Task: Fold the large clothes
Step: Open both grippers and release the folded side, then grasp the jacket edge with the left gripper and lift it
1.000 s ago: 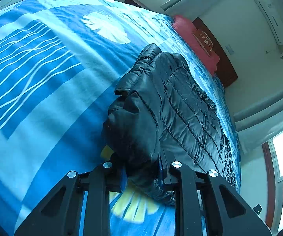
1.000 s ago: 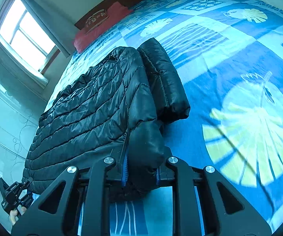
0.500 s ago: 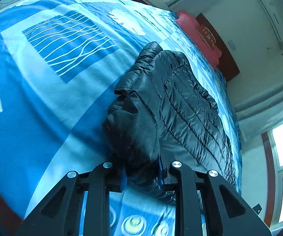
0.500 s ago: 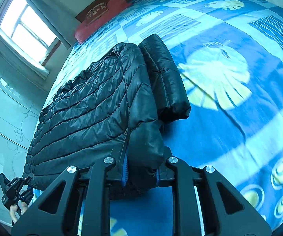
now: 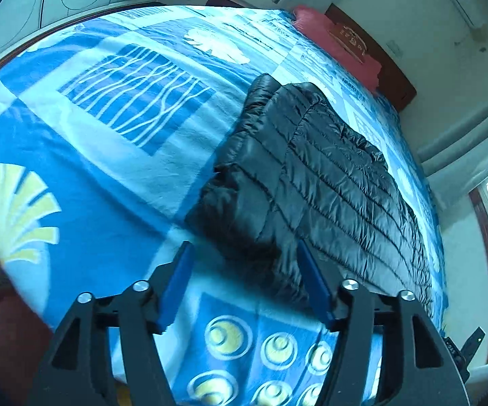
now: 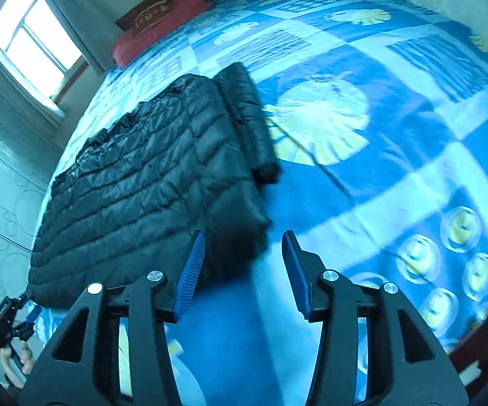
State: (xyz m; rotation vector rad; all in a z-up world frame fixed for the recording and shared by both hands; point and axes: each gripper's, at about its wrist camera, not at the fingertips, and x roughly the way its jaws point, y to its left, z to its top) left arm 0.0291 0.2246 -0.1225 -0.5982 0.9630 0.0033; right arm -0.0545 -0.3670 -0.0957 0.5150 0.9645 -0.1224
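Blue patchwork bedding (image 5: 84,155) printed with pale leaves, wavy lines and yellow rings covers a wide bed that fills both wrist views. Nearest the left camera, the left gripper (image 5: 244,272) has just been opening; its blue pads stand apart, and the near end of a black quilted jacket (image 5: 315,182) lies between and just beyond them, pressed by neither. The right gripper (image 6: 244,257) has likewise just been opening, its fingers spread, with a corner of the jacket (image 6: 149,186) reaching in between them but not pinched. That jacket lies folded lengthwise on the bed, its folded sleeve (image 6: 249,115) running along one long edge, stretching from near the foot edge toward the head. Farther off, a red pillow (image 6: 159,23) rests at the head edge against a dark wooden headboard (image 5: 379,57). A window (image 6: 30,30) glows beyond.
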